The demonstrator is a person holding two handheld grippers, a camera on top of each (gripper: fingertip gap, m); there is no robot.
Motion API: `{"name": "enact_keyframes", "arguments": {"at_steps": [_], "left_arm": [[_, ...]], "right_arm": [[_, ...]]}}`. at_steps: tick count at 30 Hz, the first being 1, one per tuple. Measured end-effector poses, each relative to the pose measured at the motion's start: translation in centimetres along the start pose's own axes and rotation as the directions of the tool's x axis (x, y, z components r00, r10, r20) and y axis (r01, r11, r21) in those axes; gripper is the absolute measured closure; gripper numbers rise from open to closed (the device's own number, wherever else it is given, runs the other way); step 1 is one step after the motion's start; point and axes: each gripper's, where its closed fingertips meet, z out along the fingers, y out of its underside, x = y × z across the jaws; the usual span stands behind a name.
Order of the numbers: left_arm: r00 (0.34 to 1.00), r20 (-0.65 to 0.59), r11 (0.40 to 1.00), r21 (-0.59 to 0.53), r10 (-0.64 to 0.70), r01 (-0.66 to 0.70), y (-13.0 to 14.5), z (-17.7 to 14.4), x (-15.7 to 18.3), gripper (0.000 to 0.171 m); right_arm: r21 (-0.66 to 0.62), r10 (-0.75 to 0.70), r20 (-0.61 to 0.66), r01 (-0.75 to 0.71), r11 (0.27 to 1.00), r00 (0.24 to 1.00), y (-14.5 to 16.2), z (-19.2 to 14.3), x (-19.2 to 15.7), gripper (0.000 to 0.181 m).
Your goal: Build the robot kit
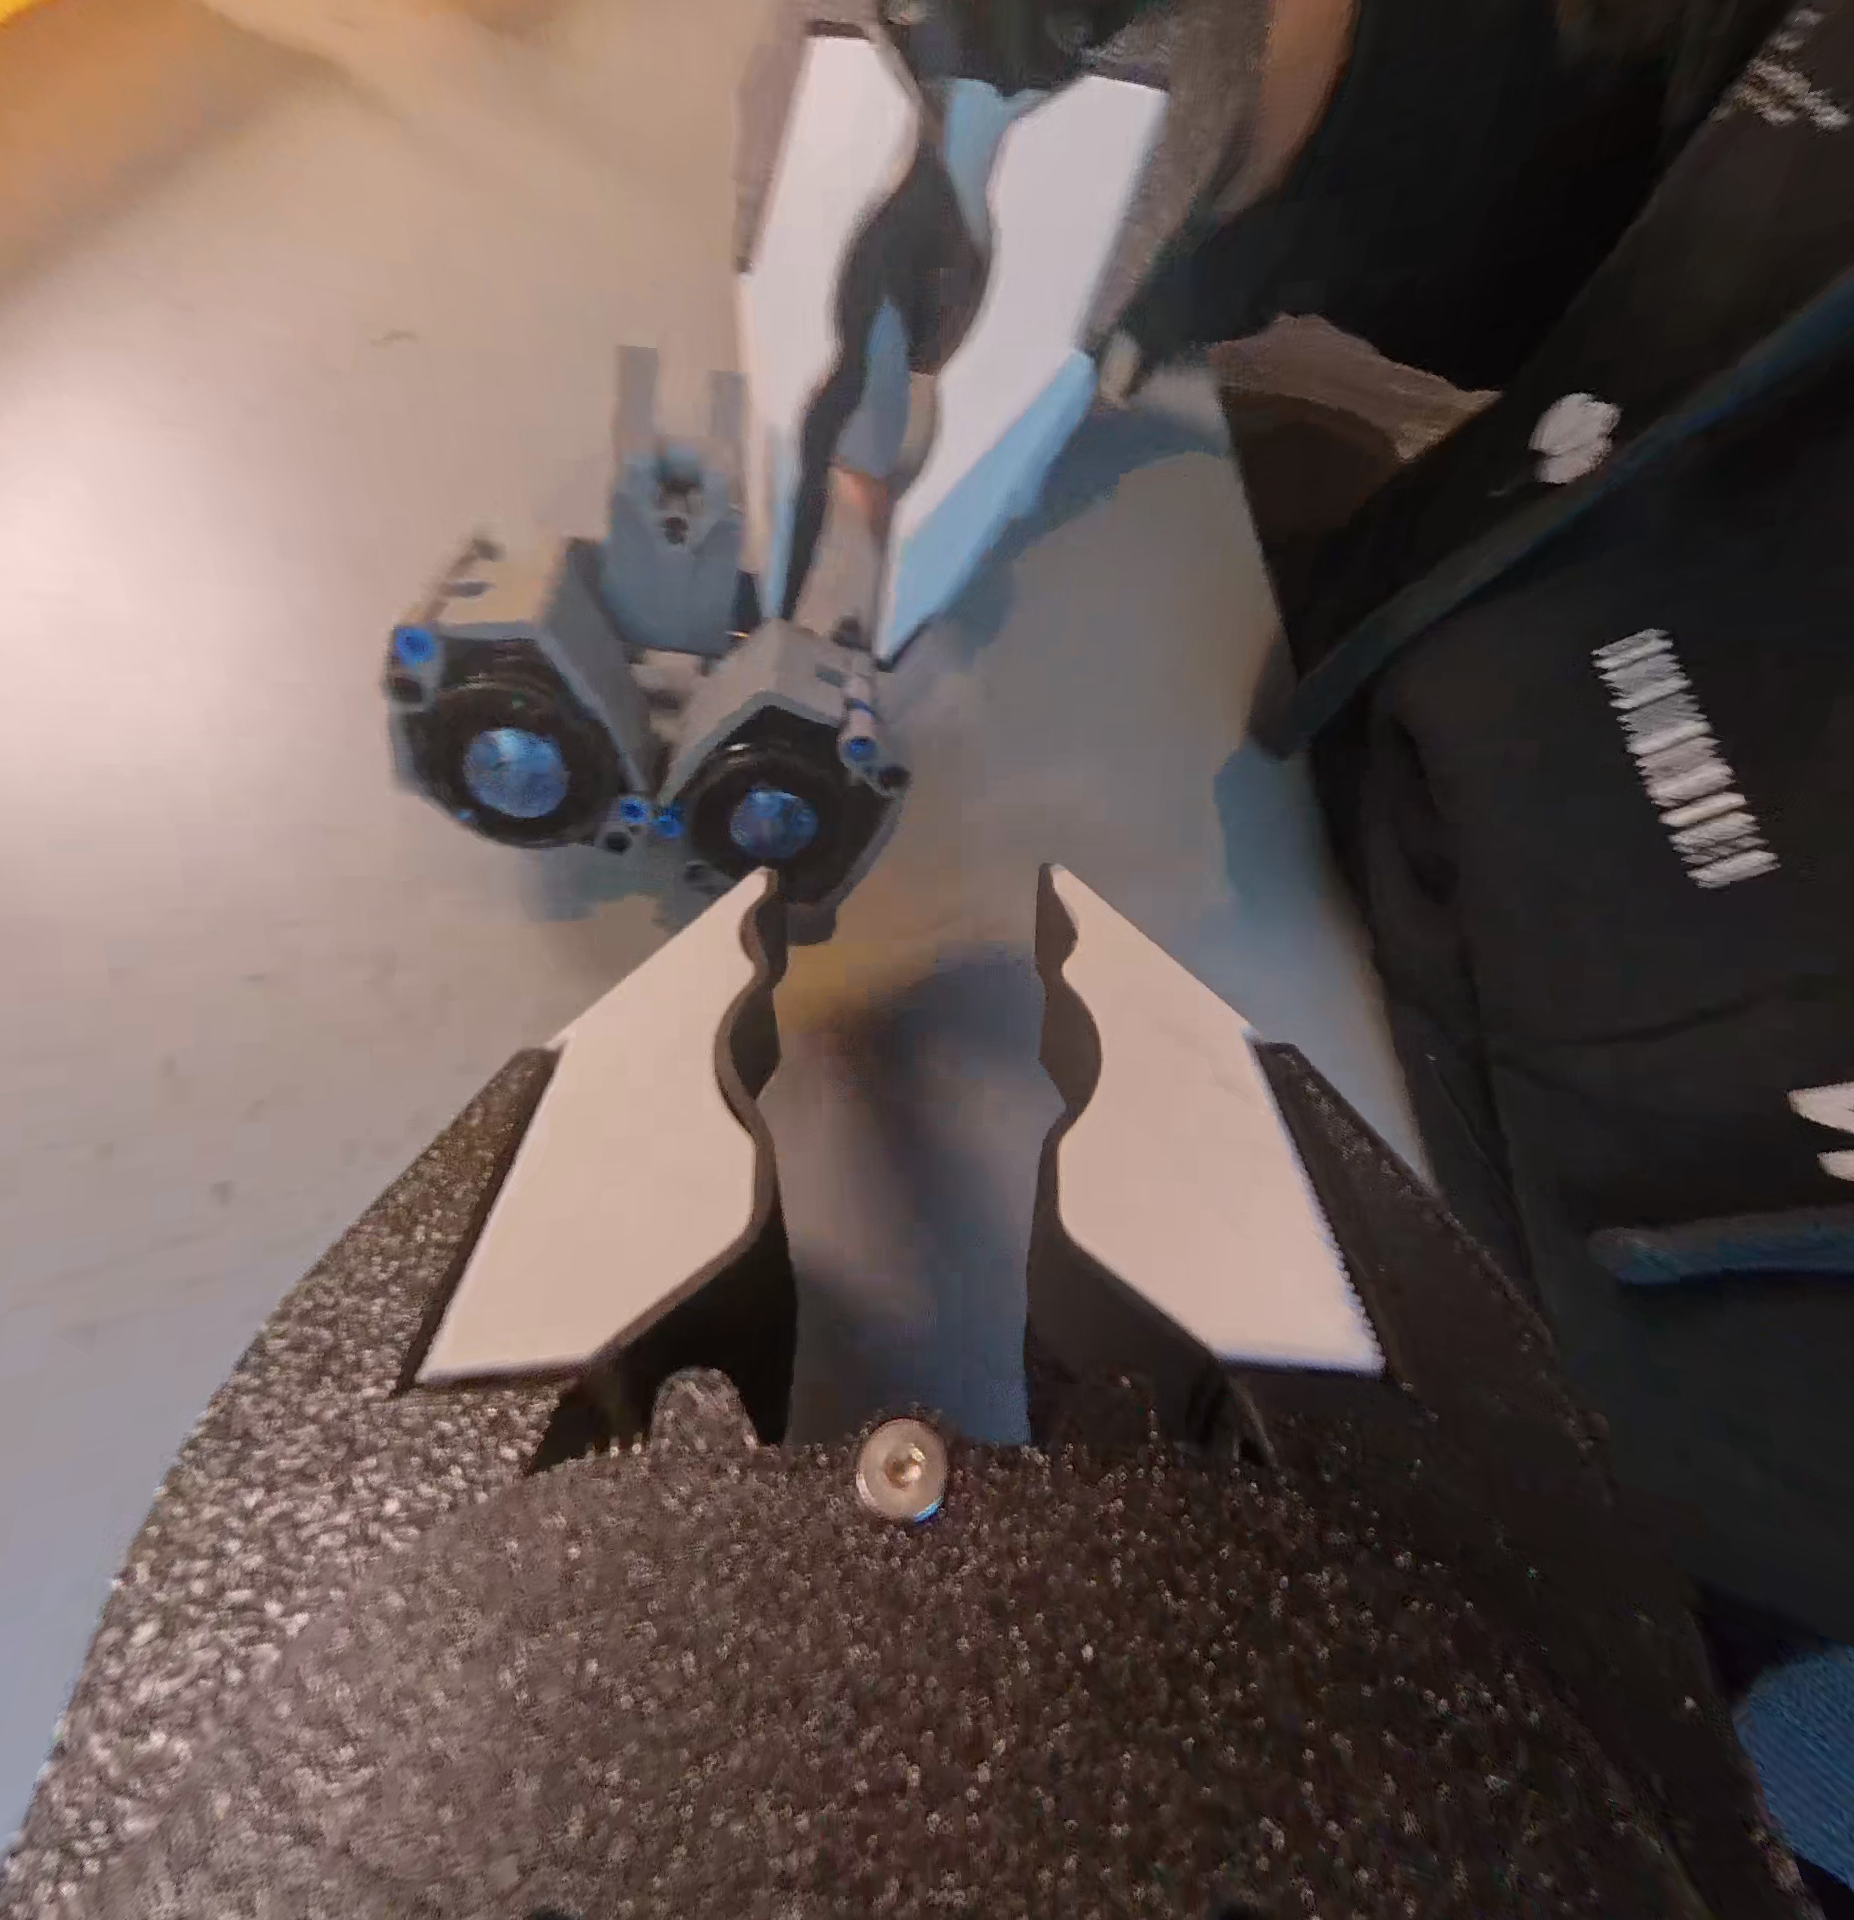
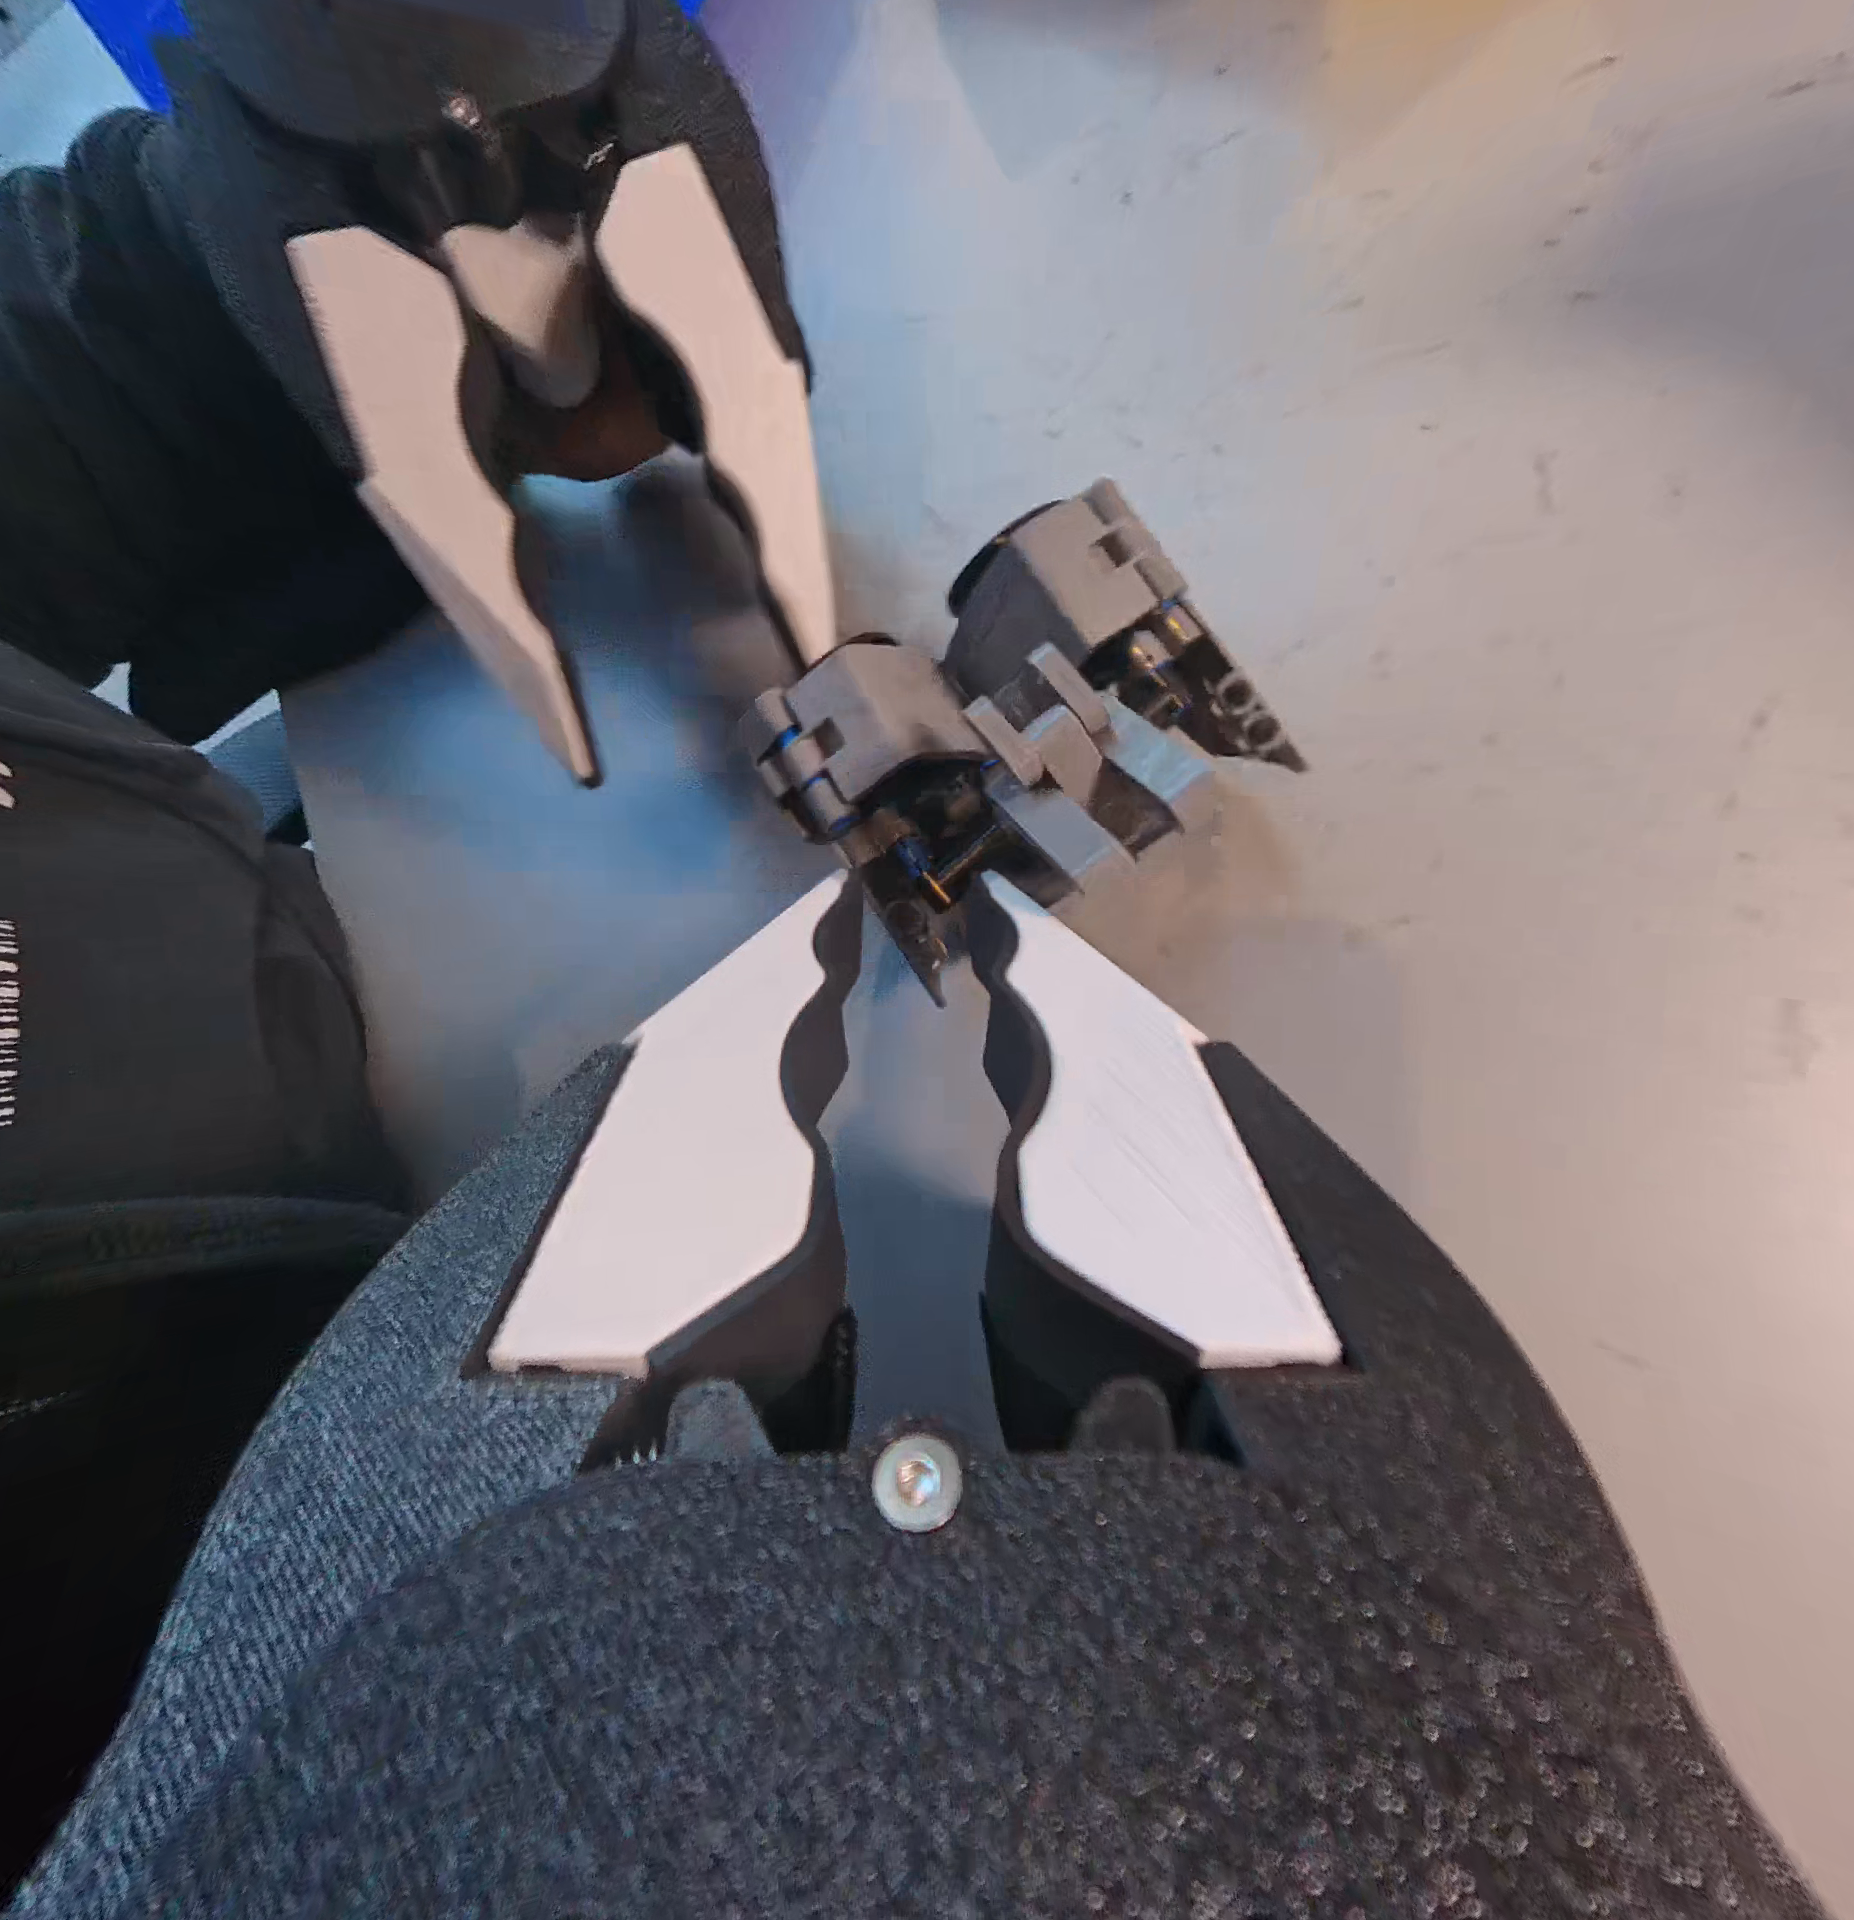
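A grey brick-built model [image 1: 632,717] with two round black ends and blue centres lies on a pale table [image 1: 206,883]. My left gripper [image 1: 907,883] is open and empty, and its left fingertip [image 1: 757,894] touches the rim of the nearer black end. My right gripper [image 1: 840,623] reaches in from the far side. In the right wrist view, my right gripper [image 2: 921,894] is shut on a dark part at the near end of the model [image 2: 964,748]. The open left gripper [image 2: 707,717] stands beyond it, with one finger [image 2: 788,499] against the model.
A person in black clothing with white print [image 1: 1629,935] sits close at the table's edge; the clothing also shows at the left of the right wrist view [image 2: 123,935]. A gloved hand [image 2: 92,364] holds the left gripper. The table [image 2: 1474,416] has scuff marks. The gap from one gripper's tips to the other's is roughly 6 centimetres.
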Motion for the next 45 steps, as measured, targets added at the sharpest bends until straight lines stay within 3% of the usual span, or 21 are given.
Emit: {"name": "enact_keyframes", "arguments": {"at_steps": [2, 4, 7, 11, 15, 17, 21, 25, 27, 34, 45], "left_arm": [[0.993, -0.121, 0.999, -0.028, 0.013, -0.016, 0.5, 0.3, 2.4, 0.120], [0.988, -0.142, 0.996, -0.057, 0.057, -0.066, 1.0, 0.0, 3.2, 0.122], [1.000, -0.011, 0.999, 0.048, 0.017, -0.016, -0.7, -1.8, 0.3, 0.121], [0.978, 0.156, 0.974, 0.198, -0.140, 0.108, -2.6, -2.9, -5.0, 0.101], [0.984, 0.118, 0.989, 0.085, -0.131, 0.121, -2.3, 0.8, -4.8, 0.066], [0.986, 0.136, 0.995, 0.006, -0.099, 0.099, -1.7, 2.5, -4.6, 0.059], [0.977, 0.213, 0.998, -0.040, -0.033, 0.042, -1.5, 3.6, -4.1, 0.060], [0.974, 0.228, 0.999, -0.040, 0.008, 0.001, -1.1, 3.2, -3.7, 0.062], [0.975, 0.223, 0.999, -0.042, -0.001, 0.011, -1.0, 3.1, -3.7, 0.062], [0.978, 0.209, 0.999, -0.044, -0.017, 0.027, -0.9, 3.1, -3.6, 0.061], [0.970, 0.242, 0.999, -0.044, -0.001, 0.012, -0.6, 3.1, -3.4, 0.060]], "right_arm": [[-0.020, 0.023, 0.011, -0.023, 1.000, 1.000, 0.2, -0.4, 0.3, 0.159], [-0.041, 0.009, 0.025, -0.008, 0.999, 1.000, 0.4, -0.7, 0.6, 0.154], [-0.040, 0.044, 0.097, -0.040, 0.998, 0.994, 0.2, -1.0, 0.4, 0.151], [-0.081, -0.018, 0.164, 0.032, 0.996, 0.986, 0.3, -0.9, 0.6, 0.152], [-0.108, -0.103, 0.255, 0.135, 0.985, 0.961, 0.2, -0.6, 0.5, 0.156], [-0.119, -0.113, 0.292, 0.153, 0.981, 0.950, 0.1, -0.2, 0.2, 0.158], [-0.121, -0.097, 0.341, 0.146, 0.982, 0.935, 0.0, 0.2, -0.3, 0.158], [-0.095, -0.057, 0.380, 0.100, 0.991, 0.923, -0.4, 0.2, -0.4, 0.171], [-0.099, -0.102, 0.376, 0.150, 0.984, 0.921, -0.2, 0.4, -0.4, 0.169], [-0.135, -0.316, 0.263, 0.359, 0.924, 0.912, 0.1, 0.9, -0.4, 0.168], [-0.178, -0.385, 0.189, 0.417, 0.891, 0.903, 0.2, 1.2, -0.8, 0.169]]}}
